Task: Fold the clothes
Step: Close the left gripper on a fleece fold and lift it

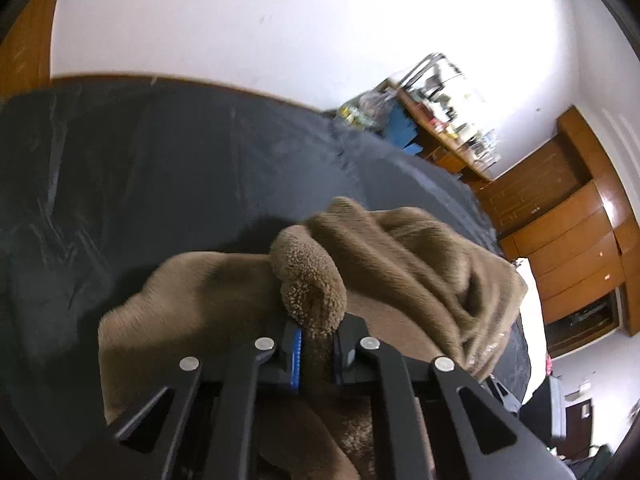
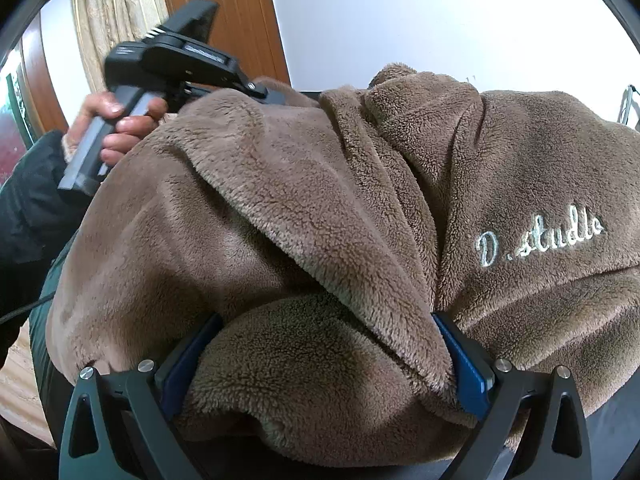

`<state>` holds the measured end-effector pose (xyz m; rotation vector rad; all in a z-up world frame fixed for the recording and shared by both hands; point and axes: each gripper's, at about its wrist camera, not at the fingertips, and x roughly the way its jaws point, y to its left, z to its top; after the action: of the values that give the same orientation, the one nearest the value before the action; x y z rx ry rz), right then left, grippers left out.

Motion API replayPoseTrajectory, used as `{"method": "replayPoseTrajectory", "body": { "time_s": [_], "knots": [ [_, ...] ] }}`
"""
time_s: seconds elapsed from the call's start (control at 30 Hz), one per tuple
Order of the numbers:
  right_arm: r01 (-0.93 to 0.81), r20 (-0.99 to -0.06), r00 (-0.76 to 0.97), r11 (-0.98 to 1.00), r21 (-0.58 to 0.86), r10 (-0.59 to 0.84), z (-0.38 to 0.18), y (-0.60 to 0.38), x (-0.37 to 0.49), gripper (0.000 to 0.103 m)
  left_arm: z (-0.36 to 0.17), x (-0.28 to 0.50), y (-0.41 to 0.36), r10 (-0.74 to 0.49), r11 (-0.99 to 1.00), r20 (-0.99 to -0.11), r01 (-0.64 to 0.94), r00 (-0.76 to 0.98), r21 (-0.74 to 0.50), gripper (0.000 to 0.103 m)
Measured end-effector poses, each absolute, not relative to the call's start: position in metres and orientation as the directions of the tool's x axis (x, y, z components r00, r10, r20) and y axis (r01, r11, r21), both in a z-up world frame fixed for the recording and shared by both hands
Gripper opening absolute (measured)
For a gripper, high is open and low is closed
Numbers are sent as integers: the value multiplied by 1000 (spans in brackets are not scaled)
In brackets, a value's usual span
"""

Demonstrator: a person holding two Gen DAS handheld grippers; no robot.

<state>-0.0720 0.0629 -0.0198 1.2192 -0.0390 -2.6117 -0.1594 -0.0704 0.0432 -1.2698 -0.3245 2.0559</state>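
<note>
Left wrist view: the left tongs (image 1: pixel 316 354) are clenched on a narrow fold of one brown fleece garment (image 1: pixel 420 256), which spreads ahead of them and to their right over a dark bed cover (image 1: pixel 160 168).

Right wrist view: the right tongs (image 2: pixel 326 364) stand wide, a thick bunch of the garment (image 2: pixel 304 208) between both pads; whether they squeeze it I cannot tell. Its embroidered lettering (image 2: pixel 540 240) runs rightward. The left hand (image 2: pixel 116 128) holds the other tool, upper left.

bright daylight overexposing the white wall (image 1: pixel 240 20), glare on the glossy wooden cabinets (image 1: pixel 580 240), motion-blurred cluttered shelf (image 1: pixel 440 92), soft shadows in the sharp brown fleece (image 2: pixel 320 208), strong fisheye bending, black vignette at corners
</note>
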Motion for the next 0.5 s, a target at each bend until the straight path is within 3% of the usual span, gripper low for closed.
{"method": "replayPoseTrajectory", "body": {
  "time_s": [0.17, 0.33, 0.5],
  "knots": [
    [218, -744, -620, -965, 144, -251, -24, 66, -79, 103, 88, -101, -78, 737, -662, -581, -545, -346, -515, 12],
    [217, -726, -634, -963, 162, -266, -24, 73, -81, 103, 118, -22, -70, 762, -606, -533, -696, -369, -384, 12],
    [256, -660, -651, -927, 274, -374, -10, 94, -78, 103, 122, 28, -89, 770, -610, -497, -691, -401, -387, 12]
  ]
}}
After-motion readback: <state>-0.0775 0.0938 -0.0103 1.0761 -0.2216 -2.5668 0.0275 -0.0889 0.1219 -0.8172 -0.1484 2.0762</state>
